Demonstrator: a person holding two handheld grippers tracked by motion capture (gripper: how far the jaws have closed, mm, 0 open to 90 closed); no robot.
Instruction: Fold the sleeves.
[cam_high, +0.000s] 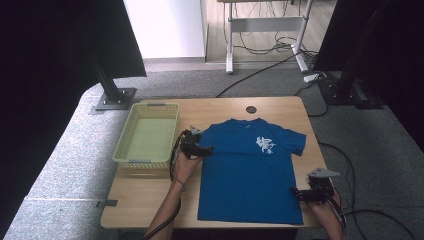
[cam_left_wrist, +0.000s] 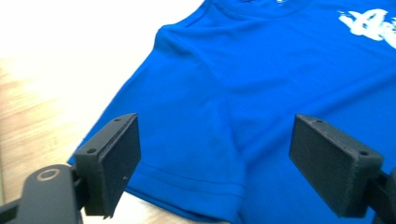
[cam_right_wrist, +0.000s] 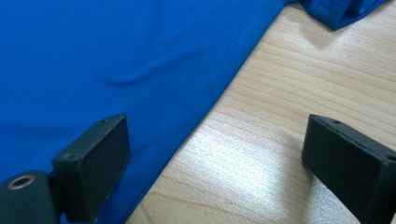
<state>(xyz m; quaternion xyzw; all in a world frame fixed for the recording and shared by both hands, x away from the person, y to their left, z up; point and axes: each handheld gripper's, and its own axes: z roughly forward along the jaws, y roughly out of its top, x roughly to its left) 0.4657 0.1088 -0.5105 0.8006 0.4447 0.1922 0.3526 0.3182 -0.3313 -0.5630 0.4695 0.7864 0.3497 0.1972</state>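
The wooden bench (cam_high: 150, 192) carries a blue T-shirt (cam_high: 250, 175) lying flat, its white chest print (cam_high: 265, 144) too blurred to read. The left tool (cam_high: 206, 150) gapes over its sleeve; the right tool (cam_high: 296, 192) gapes at its hem edge.

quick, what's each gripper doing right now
Left gripper: open, holding nothing, over the shirt sleeve.
Right gripper: open, holding nothing, at the shirt's side edge.

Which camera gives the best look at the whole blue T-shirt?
The high view: the blue T-shirt lies spread flat on the table, both sleeves and its white print visible. The left gripper view frames one sleeve and part of the print; the right gripper view catches a side edge.
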